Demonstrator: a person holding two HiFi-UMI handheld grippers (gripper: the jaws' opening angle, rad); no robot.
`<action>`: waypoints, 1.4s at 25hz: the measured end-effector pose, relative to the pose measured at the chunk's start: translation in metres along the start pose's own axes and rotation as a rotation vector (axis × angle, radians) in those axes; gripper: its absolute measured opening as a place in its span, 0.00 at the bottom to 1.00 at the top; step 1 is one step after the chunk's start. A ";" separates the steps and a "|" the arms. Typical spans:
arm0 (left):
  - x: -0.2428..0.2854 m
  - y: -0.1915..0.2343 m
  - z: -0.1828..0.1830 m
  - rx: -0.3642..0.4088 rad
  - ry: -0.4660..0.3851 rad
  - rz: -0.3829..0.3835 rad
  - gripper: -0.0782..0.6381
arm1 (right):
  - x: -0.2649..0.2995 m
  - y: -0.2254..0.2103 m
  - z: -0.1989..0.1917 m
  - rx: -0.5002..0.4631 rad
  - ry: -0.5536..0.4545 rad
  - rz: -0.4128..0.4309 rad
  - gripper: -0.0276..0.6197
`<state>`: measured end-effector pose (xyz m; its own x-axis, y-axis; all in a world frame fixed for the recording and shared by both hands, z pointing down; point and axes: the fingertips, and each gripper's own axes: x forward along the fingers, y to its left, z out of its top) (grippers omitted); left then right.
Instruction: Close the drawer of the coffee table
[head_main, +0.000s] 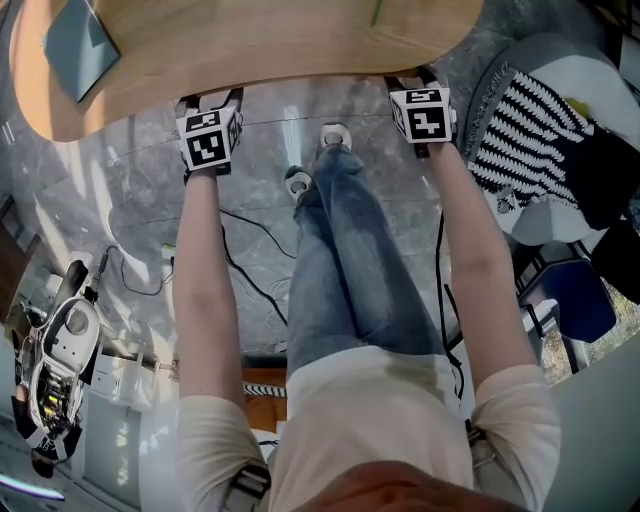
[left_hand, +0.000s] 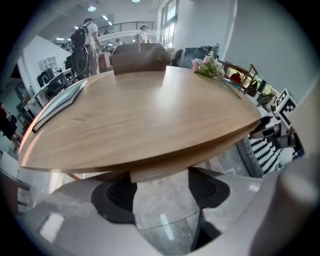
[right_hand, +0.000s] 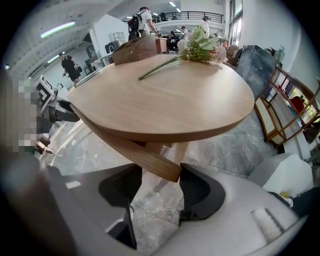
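The wooden coffee table (head_main: 250, 45) lies ahead of me, with both grippers at its near edge. A wooden drawer front (left_hand: 160, 172) shows just under the tabletop in the left gripper view, lying between the two dark pads (left_hand: 117, 192) of my left gripper (left_hand: 162, 190). My right gripper (right_hand: 160, 187) has the drawer front's end (right_hand: 150, 160) between its spread pads (right_hand: 197, 192). I cannot tell whether the pads touch the wood. From the head view the drawer is hidden under the top, and the left gripper (head_main: 210, 98) and right gripper (head_main: 412, 80) reach under the edge.
A grey book (head_main: 80, 45) lies on the table's left end and a flower sprig (right_hand: 195, 47) on its far right. A striped cushion (head_main: 525, 130) sits on a seat to my right. Cables (head_main: 250, 270) and a white machine (head_main: 55, 370) are on the marble floor. People stand far behind.
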<state>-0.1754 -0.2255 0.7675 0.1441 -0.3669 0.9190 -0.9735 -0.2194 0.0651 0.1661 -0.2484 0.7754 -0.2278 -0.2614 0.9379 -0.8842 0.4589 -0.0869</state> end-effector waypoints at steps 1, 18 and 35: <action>0.000 0.001 0.002 -0.012 -0.005 0.002 0.55 | 0.000 -0.001 0.002 0.000 -0.003 0.001 0.41; -0.010 0.007 0.015 -0.144 -0.128 0.067 0.55 | -0.003 -0.007 0.017 -0.024 -0.061 -0.035 0.41; -0.095 -0.035 -0.015 -0.235 -0.369 0.111 0.19 | -0.090 0.045 -0.005 0.085 -0.322 -0.097 0.13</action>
<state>-0.1581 -0.1693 0.6839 0.0490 -0.6836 0.7282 -0.9944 0.0350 0.0998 0.1490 -0.1998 0.6891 -0.2463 -0.5610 0.7903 -0.9356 0.3504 -0.0428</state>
